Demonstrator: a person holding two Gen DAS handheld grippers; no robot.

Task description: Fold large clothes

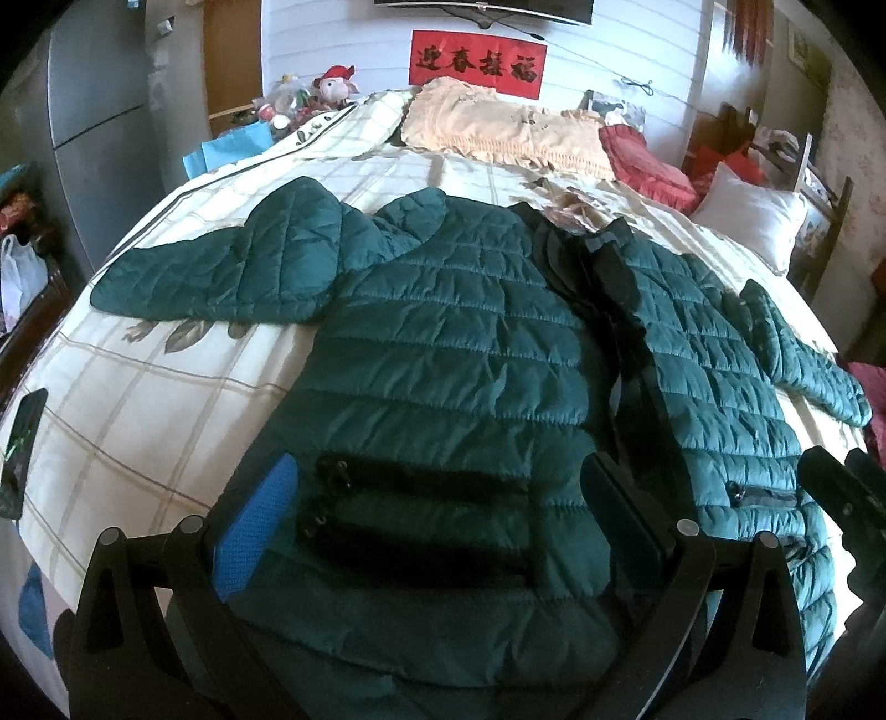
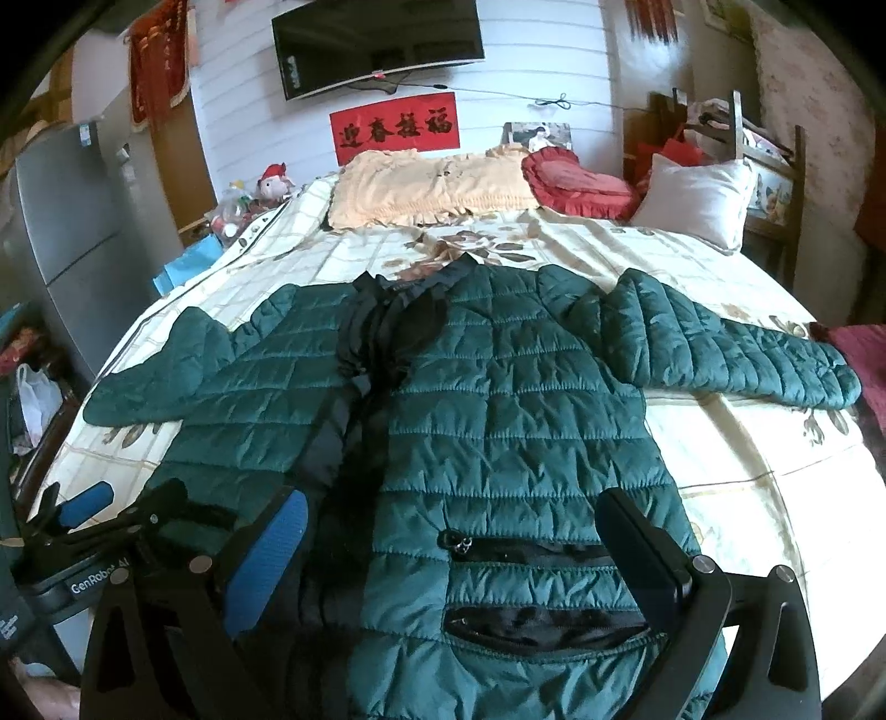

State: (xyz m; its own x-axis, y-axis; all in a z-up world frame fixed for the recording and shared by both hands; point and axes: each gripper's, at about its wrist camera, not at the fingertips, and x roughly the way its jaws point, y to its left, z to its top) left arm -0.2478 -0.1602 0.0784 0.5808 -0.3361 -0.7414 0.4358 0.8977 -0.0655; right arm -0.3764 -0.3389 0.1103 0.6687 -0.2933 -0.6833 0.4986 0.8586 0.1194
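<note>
Flat | quilted teal puffer jacket (image 2: 498,399) spread on checked bedspread (image 1: 138,387) | left gripper (image 1: 437,515) apart | right gripper (image 2: 454,559) apart

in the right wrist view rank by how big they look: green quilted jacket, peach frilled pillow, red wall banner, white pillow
1. Green quilted jacket, by far the largest, though nearest the camera.
2. Peach frilled pillow.
3. White pillow and red wall banner look alike; I cannot rank them.

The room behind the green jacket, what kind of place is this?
Most likely a lived-in home bedroom. The jacket lies spread on a bed with pillows at its head, a television hangs on the wall above a red banner, and a plush toy sits beside the bed.
</note>
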